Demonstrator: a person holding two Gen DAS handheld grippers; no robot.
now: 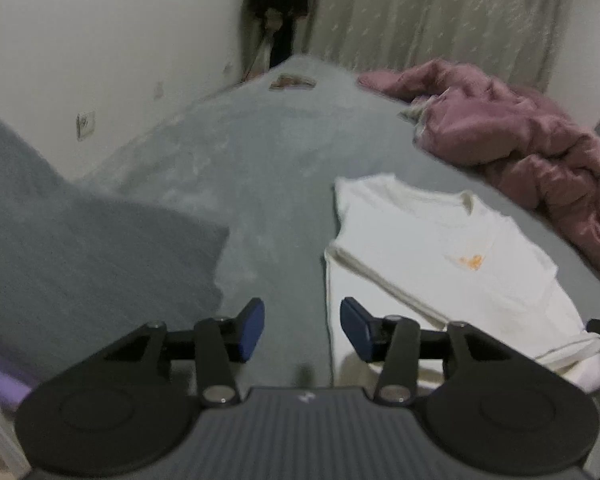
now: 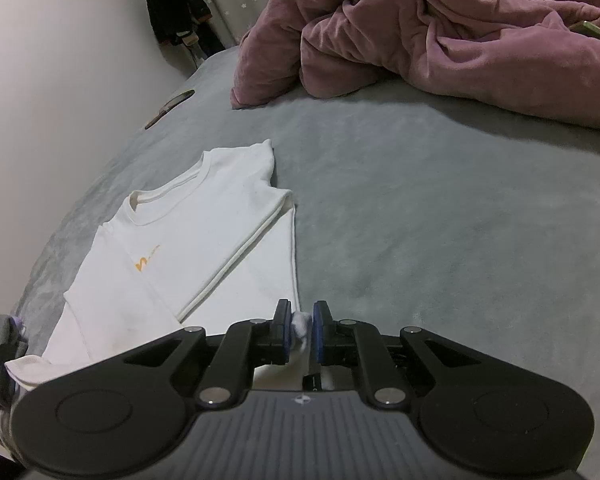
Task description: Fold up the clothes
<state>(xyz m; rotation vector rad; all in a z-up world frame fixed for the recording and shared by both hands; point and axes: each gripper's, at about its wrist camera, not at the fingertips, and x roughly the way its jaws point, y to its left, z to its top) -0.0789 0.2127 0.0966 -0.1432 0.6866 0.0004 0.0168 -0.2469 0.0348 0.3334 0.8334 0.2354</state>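
A white T-shirt with a small orange logo lies partly folded on the grey bedcover, collar towards the far end. My left gripper is open over the shirt's left edge, with nothing between its blue pads. In the right wrist view the same T-shirt spreads to the left, one side folded inwards. My right gripper is shut on a bunched bit of the shirt's white hem at its near right corner.
A crumpled pink blanket is heaped at the far right of the bed. A grey pillow lies at the left. A white wall runs along the left side, a dark garment hangs in the corner, and a small flat object rests near the wall.
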